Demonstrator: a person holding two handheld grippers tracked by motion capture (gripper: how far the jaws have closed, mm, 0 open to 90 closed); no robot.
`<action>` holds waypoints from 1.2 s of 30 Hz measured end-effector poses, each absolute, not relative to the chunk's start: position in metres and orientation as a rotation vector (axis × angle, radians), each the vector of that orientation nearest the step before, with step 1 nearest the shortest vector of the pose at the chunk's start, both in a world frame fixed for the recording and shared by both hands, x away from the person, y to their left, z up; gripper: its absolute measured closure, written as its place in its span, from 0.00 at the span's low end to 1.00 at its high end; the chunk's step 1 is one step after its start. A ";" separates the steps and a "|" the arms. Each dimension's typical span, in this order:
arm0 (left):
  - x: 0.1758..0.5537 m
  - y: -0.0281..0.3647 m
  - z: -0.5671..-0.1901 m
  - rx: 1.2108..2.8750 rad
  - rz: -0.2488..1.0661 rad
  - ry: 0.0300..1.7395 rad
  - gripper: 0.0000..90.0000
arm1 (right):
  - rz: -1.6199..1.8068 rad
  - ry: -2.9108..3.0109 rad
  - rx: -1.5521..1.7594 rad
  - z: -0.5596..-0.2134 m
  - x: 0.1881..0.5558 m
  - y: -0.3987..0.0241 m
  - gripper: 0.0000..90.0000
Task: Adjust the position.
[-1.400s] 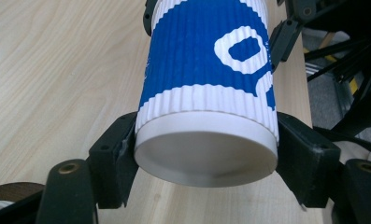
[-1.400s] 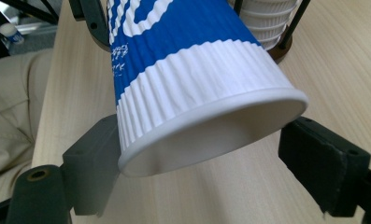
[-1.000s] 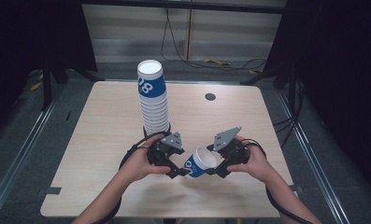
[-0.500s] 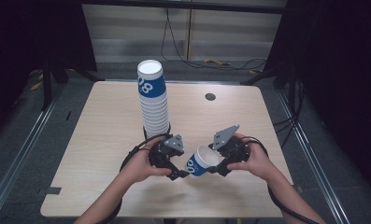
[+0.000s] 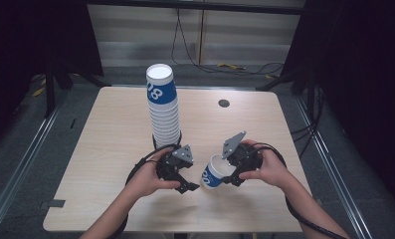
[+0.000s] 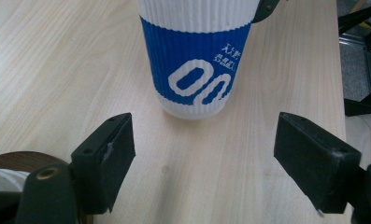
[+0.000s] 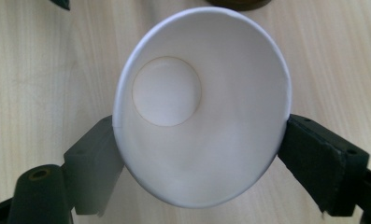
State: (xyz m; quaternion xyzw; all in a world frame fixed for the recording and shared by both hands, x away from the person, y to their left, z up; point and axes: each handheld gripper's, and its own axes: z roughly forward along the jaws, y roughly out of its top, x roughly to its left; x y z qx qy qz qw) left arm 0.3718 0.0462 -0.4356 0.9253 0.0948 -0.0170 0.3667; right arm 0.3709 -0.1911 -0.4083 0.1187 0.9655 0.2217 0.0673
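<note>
Blue-and-white ribbed paper cup (image 5: 215,174) clamped in right claw (image 5: 233,172), tilted bottom-left toward spread-apart, empty left claw (image 5: 187,180) just beside it, tall cup stack (image 5: 163,107) farther back.

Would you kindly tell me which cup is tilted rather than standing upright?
The single cup clamped in the right hand-held gripper is tilted; the others stand nested upright in the tall stack.

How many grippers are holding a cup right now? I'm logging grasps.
1. The right gripper is shut on the single cup, tilted above the table. The left gripper is open beside it, holding nothing.
</note>
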 end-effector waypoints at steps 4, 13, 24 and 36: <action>0.371 0.048 -0.437 2.376 -0.042 0.252 0.23 | 0.620 2.922 0.348 -0.409 0.372 -0.186 0.18; 0.370 0.054 -0.440 2.364 -0.043 0.269 0.23 | 0.524 2.944 0.321 -0.405 0.376 -0.178 0.17; 0.366 0.067 -0.450 2.363 -0.037 0.298 0.22 | 0.383 2.992 0.288 -0.400 0.377 -0.163 0.16; 0.365 0.078 -0.453 2.372 -0.025 0.341 0.22 | 0.265 3.015 0.240 -0.398 0.379 -0.151 0.15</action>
